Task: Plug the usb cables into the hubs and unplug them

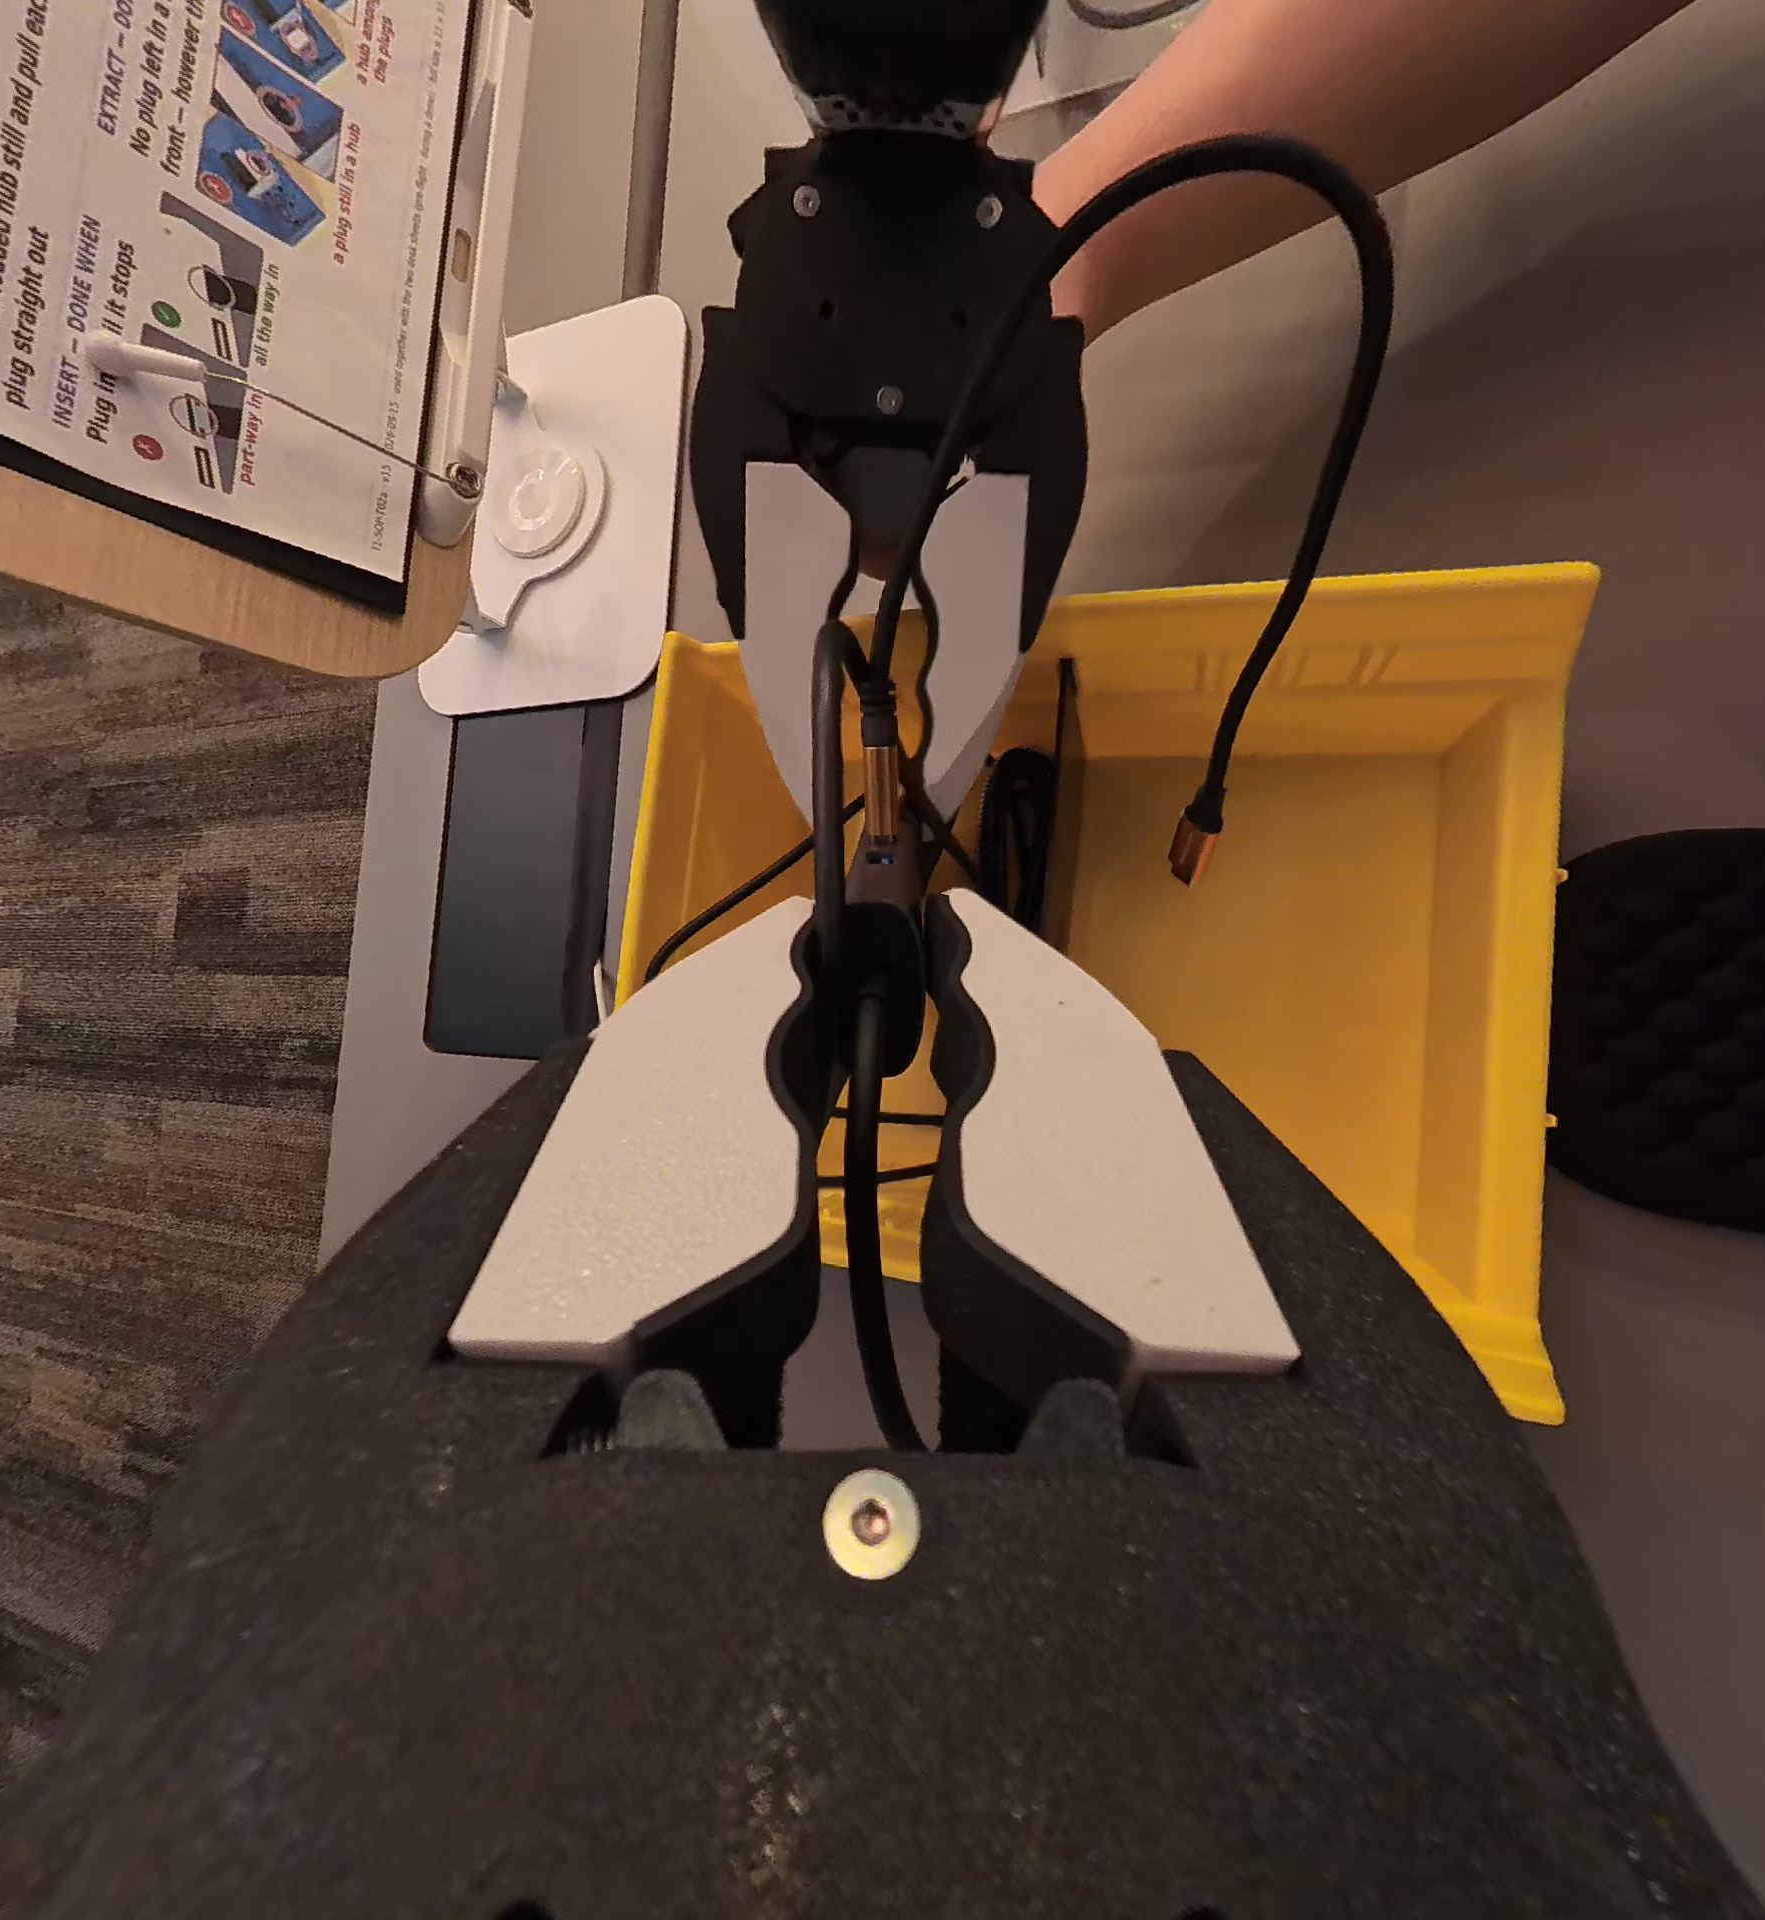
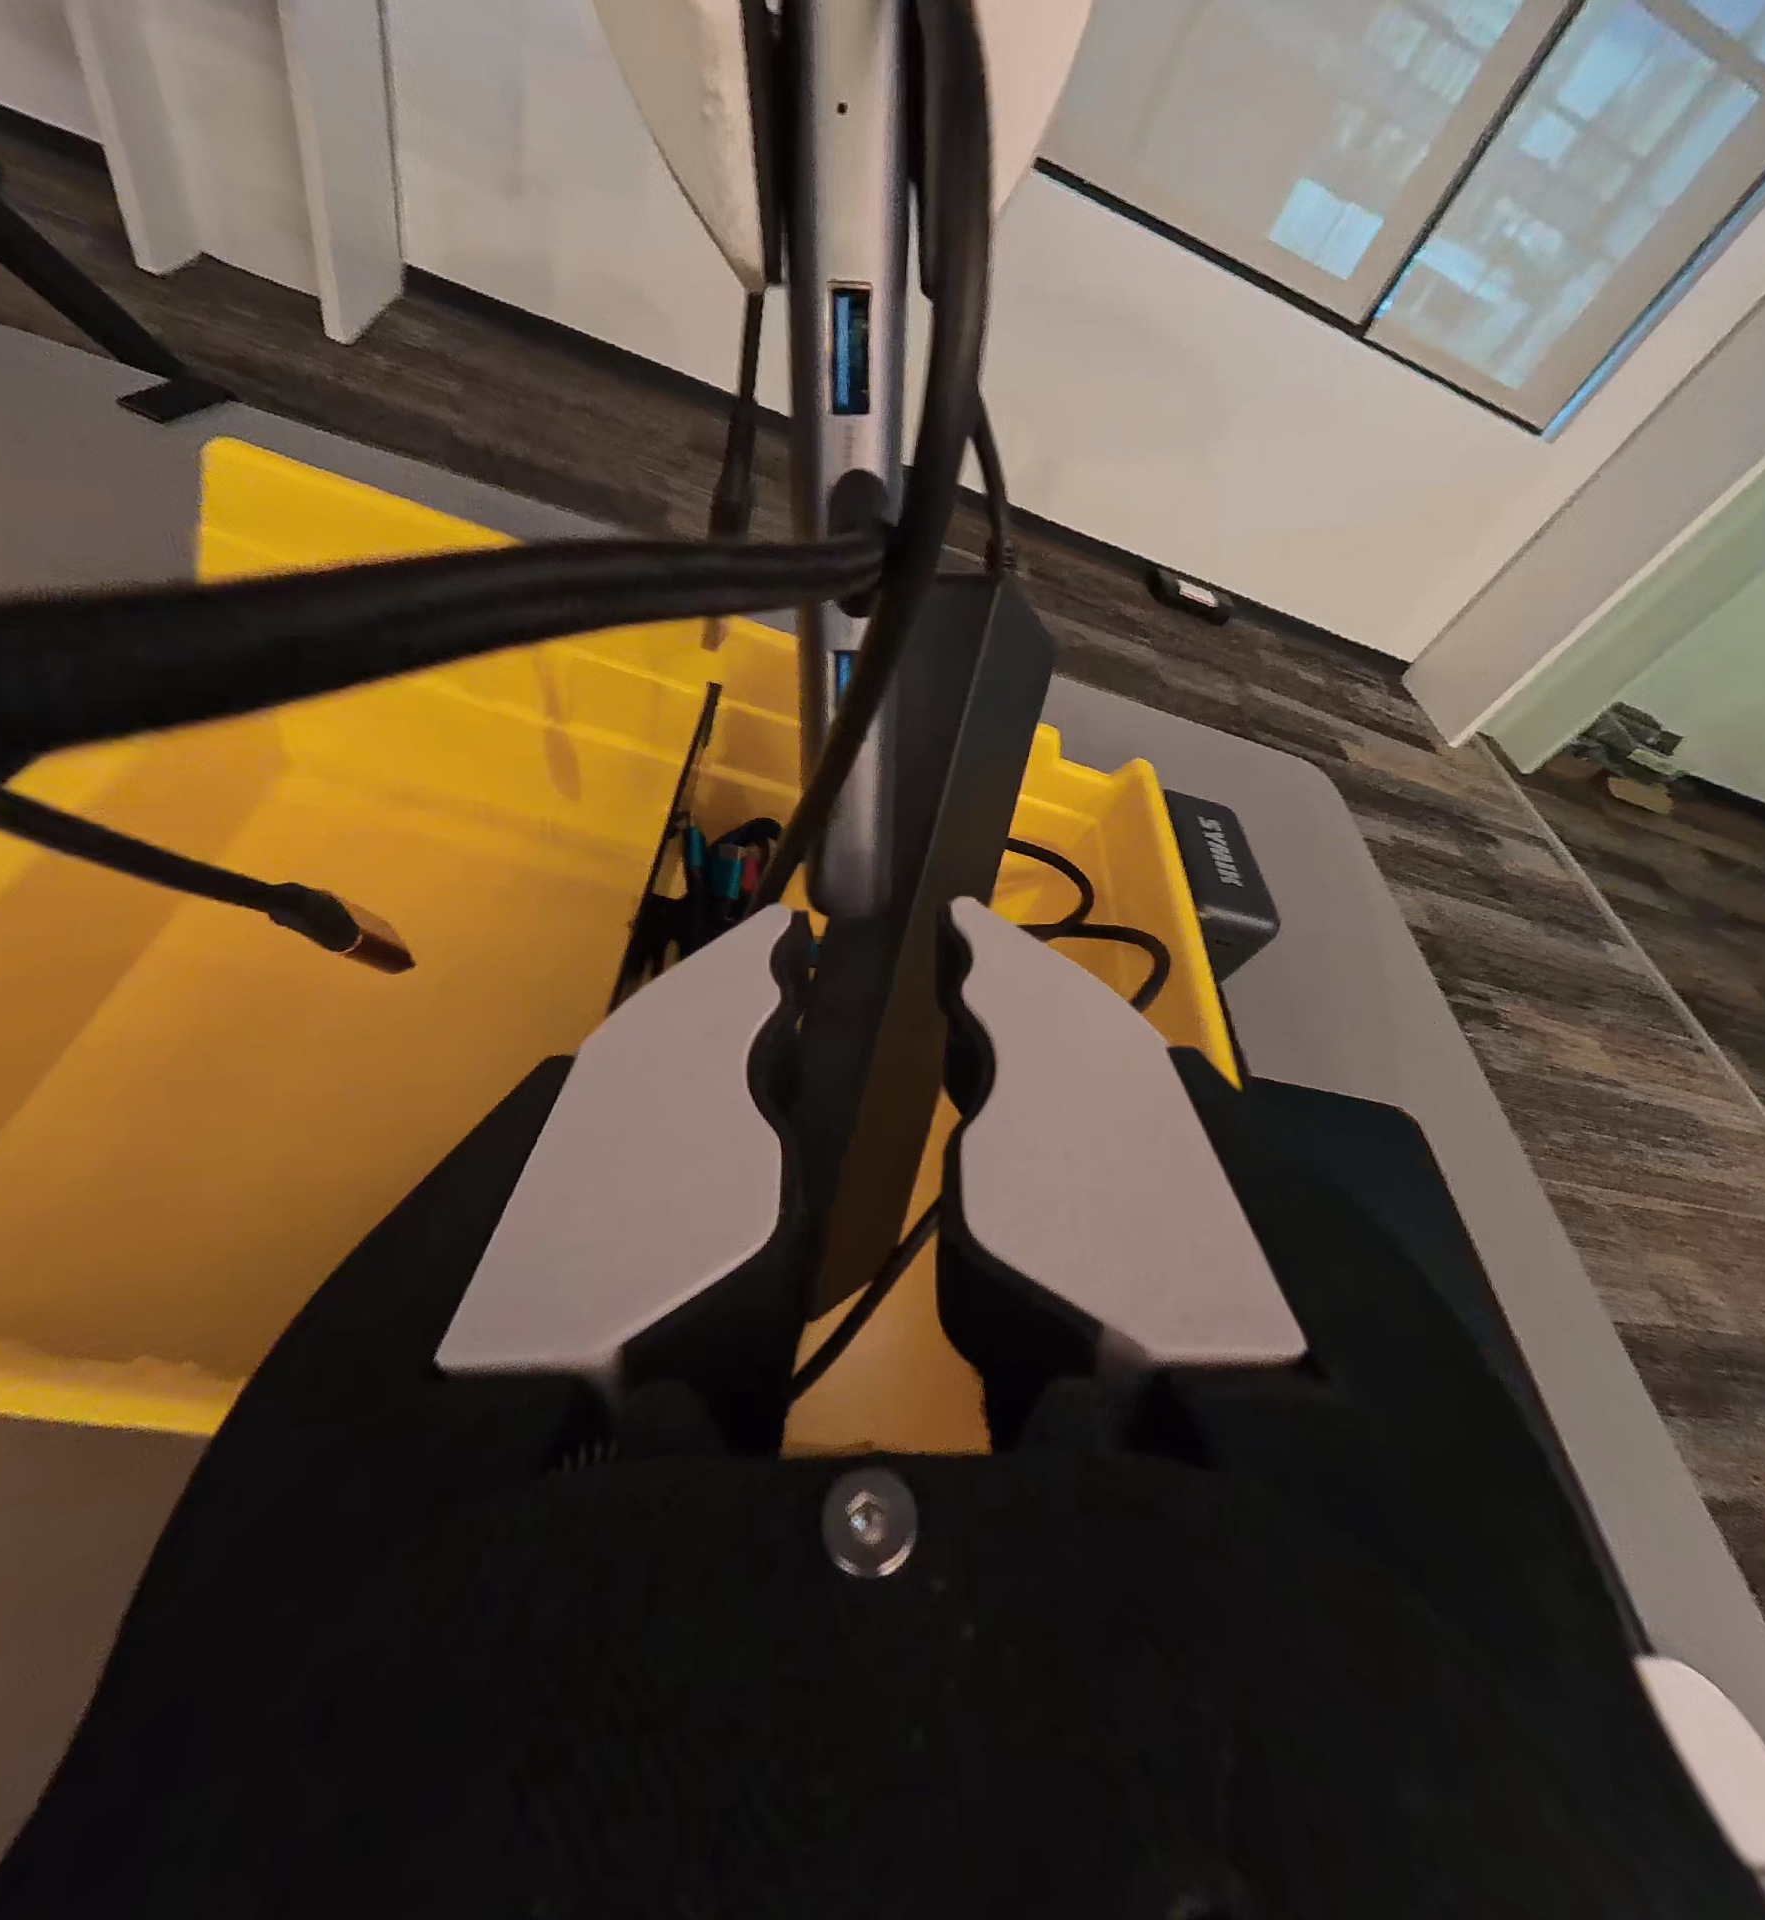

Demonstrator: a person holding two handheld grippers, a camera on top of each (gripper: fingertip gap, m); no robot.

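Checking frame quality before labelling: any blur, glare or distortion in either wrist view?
Left wrist view: sharp, warm indoor light, strong wide-angle bending at the edges; the copper plug is crisp. Right wrist view: motion-smeared, the braided cable streaks across the yellow bin, the window is soft; no harsh glare in either.

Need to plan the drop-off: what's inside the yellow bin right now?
The yellow bin has a black divider. Beyond it lies a tangle of cables; the near side looks bare, but the claws hide part of the floor.
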